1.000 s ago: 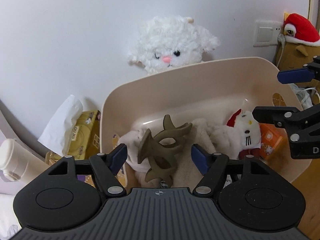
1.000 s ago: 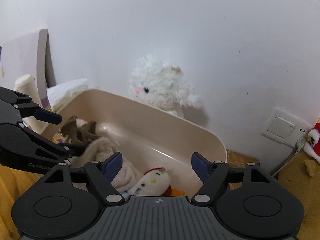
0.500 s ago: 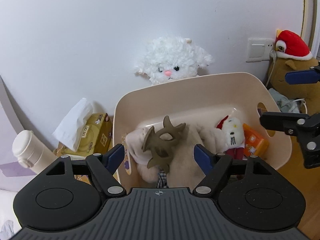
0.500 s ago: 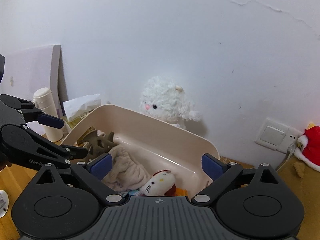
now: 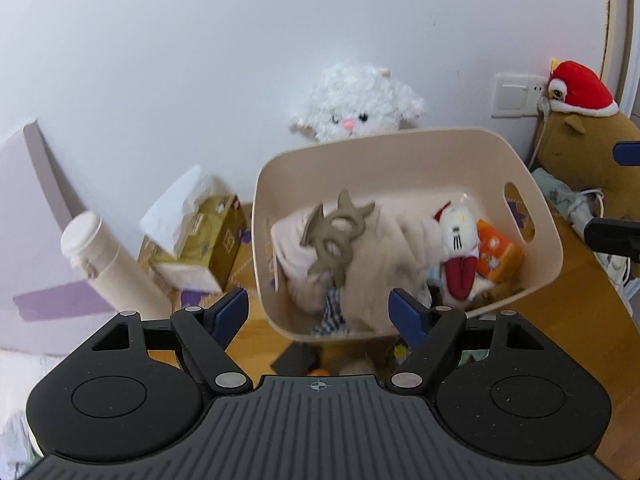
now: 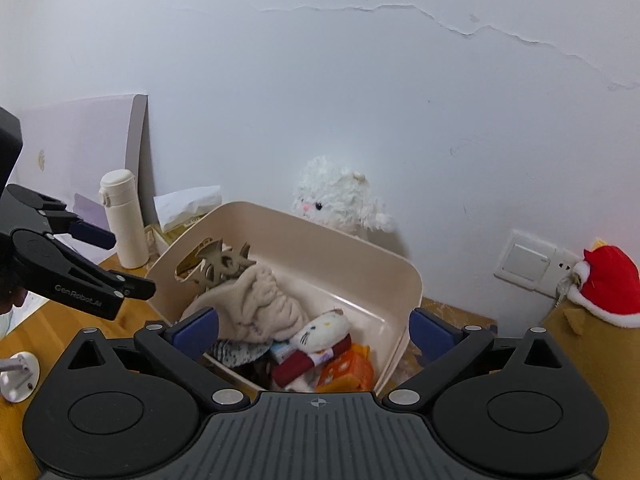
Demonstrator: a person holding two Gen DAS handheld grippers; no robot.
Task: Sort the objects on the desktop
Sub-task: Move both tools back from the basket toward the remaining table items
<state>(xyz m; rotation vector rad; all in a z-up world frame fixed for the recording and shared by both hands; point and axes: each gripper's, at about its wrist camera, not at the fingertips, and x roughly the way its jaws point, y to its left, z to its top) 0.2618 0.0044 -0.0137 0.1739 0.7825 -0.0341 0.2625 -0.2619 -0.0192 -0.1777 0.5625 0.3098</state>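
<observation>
Both grippers were empty. Left gripper stood spread wide; right gripper had just been opening further w/ nothing between its jaws. Hair claw lay in the beige bin, on top of a soft cloth, next to a small plush cat. Claw prob. light, stiff plastic, a bit slick, teeth could snap, so best taken across the solid middle, not the prongs. Cloth & plush were soft, easy to pinch anywhere.
</observation>
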